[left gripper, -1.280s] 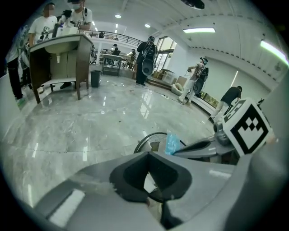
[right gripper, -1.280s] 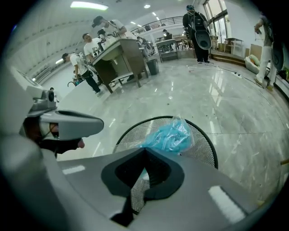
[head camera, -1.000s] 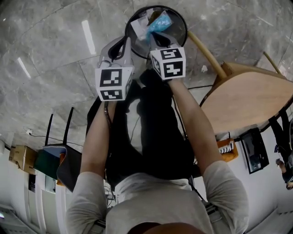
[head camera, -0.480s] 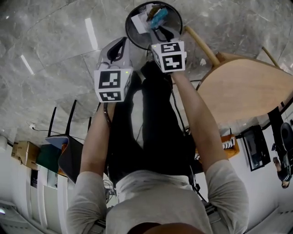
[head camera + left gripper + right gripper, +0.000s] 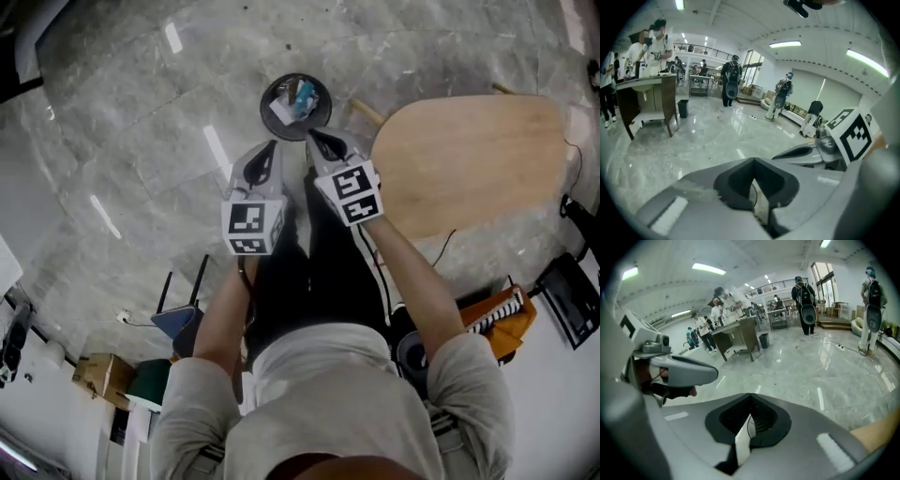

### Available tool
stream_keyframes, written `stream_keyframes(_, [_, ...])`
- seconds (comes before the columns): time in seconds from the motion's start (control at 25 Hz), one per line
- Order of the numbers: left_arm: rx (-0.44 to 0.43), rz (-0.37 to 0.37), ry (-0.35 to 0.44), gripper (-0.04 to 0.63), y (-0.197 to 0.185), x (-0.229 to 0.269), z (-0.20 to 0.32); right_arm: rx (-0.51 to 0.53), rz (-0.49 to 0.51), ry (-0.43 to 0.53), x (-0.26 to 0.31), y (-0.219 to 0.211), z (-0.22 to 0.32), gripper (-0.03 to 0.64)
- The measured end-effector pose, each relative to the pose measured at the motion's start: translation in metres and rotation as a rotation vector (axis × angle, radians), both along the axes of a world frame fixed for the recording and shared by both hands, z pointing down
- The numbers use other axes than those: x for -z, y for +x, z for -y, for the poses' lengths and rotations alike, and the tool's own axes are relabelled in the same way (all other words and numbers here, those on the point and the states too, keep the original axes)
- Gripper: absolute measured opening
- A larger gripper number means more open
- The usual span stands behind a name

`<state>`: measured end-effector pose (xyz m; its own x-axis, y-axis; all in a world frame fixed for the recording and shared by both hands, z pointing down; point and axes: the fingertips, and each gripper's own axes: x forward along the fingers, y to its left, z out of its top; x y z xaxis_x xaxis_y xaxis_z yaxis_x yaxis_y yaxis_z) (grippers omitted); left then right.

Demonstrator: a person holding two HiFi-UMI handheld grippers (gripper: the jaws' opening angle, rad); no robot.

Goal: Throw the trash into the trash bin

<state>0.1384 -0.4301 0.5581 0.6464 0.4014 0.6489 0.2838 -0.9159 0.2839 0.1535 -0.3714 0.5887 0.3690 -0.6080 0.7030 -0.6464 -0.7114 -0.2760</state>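
Note:
The round black trash bin point(image 5: 266, 98) stands on the grey marble floor far below, beside the wooden table. A blue wrapper point(image 5: 303, 93) and a white paper point(image 5: 281, 112) lie inside it. My left gripper point(image 5: 269, 148) and right gripper point(image 5: 315, 140) hang side by side high above the floor, just short of the bin in the head view, pointing down and forward. In the left gripper view the left gripper point(image 5: 753, 160) is shut and holds nothing. The right gripper point(image 5: 751, 395) is likewise shut and holds nothing, with only a pale sliver showing through the slit behind its tips.
A round wooden table point(image 5: 469, 159) lies right of the bin. Boxes point(image 5: 98, 375) and a dark stand point(image 5: 178, 319) sit at lower left, an orange item point(image 5: 511, 323) at lower right. Several people and a wooden counter point(image 5: 738, 336) stand across the hall.
Both grippers have risen well away from the bin, which now looks small and distant. The blue wrapper that was at the right gripper's tips stays behind in the bin.

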Motion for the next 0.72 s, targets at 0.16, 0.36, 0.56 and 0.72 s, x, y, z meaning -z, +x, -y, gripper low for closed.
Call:
stream_keyframes(0.16, [-0.041,-0.122,-0.027,0.018,-0.001,0.093,-0.010,-0.113,-0.185,0.075,0.123,-0.003,-0.006,0.008])
stream_keyframes(0.36, [-0.027,-0.212,-0.056,0.017,-0.053,0.192,0.001,-0.223,-0.372,0.128,0.260,-0.057,-0.009,0.008])
stream_keyframes(0.56, [-0.009,-0.298,-0.101,0.018,-0.088,0.284,0.021,-0.269,-0.470,0.117,0.345,-0.095,-0.006,0.008])
stream_keyframes(0.72, [-0.079,-0.377,-0.094,0.018,-0.121,0.328,0.013,-0.277,-0.527,0.129,0.382,-0.132,-0.008,0.008])
